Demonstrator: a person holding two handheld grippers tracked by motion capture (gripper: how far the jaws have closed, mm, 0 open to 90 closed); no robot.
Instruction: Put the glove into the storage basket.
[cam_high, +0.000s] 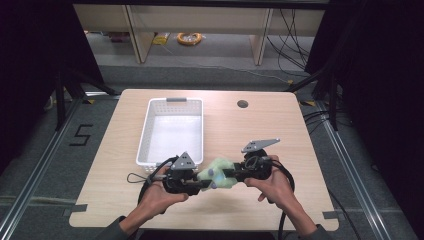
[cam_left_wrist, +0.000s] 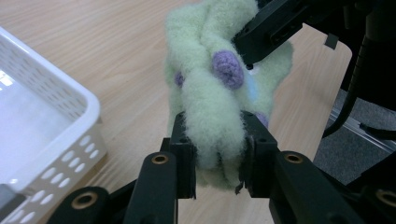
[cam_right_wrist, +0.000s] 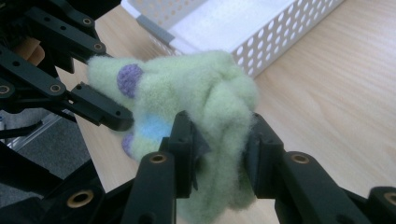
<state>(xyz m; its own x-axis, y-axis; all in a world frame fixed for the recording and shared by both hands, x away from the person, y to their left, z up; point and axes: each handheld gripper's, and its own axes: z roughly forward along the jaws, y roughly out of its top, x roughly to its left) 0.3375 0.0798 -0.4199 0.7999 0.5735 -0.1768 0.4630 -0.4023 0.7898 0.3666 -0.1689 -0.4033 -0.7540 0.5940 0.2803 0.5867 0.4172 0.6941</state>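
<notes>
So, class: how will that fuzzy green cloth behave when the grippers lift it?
The cloth is probably floppy: it bunches and folds between the left gripper and right gripper. It is likely light and easy to grip, since its fuzzy pile squashes under the jaws.

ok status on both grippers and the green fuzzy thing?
Left gripper and right gripper both shut on the fuzzy green sock, held between them. White basket empty, just beyond. Nothing in the way.

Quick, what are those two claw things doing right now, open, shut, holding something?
Left gripper: shut on the fuzzy pale green sock with purple dots.
Right gripper: shut on the same sock, at its other end.
</notes>
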